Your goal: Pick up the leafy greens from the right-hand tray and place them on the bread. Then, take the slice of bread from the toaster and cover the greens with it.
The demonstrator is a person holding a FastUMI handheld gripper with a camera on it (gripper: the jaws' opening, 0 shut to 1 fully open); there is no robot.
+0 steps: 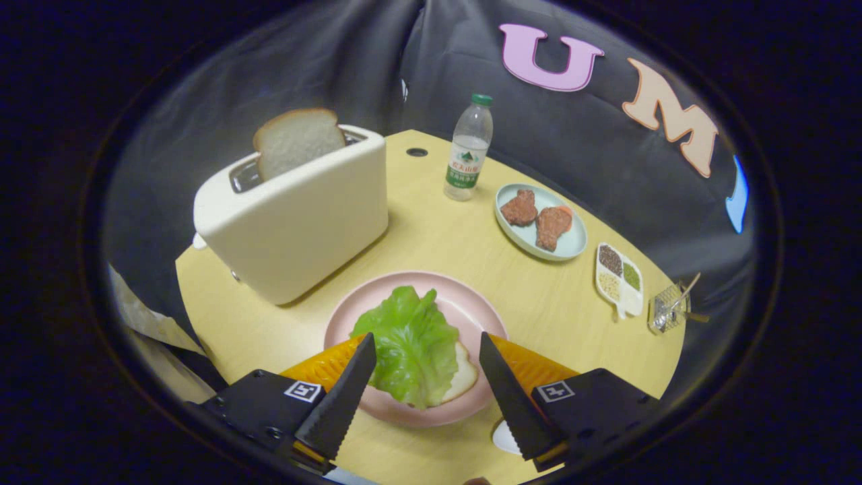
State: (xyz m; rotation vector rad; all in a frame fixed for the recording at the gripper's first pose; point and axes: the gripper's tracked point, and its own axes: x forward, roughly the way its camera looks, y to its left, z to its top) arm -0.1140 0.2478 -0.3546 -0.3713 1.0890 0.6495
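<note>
A green lettuce leaf [411, 343] lies on a slice of bread [463, 377] on a pink plate [471, 303], between and just ahead of my fingers. My gripper [427, 353] is open above the plate's near side, its fingers wide on either side of the leaf and not pressing on it. A second bread slice [296, 140] stands upright in a slot of the cream toaster [296, 215], beyond the plate to the left.
A water bottle [469, 148] stands at the table's far edge. To the right lie a pale blue plate [572, 244] with two meat pieces, a small divided dish [619, 277] of seeds, and a small clear holder [668, 308] near the table's right edge.
</note>
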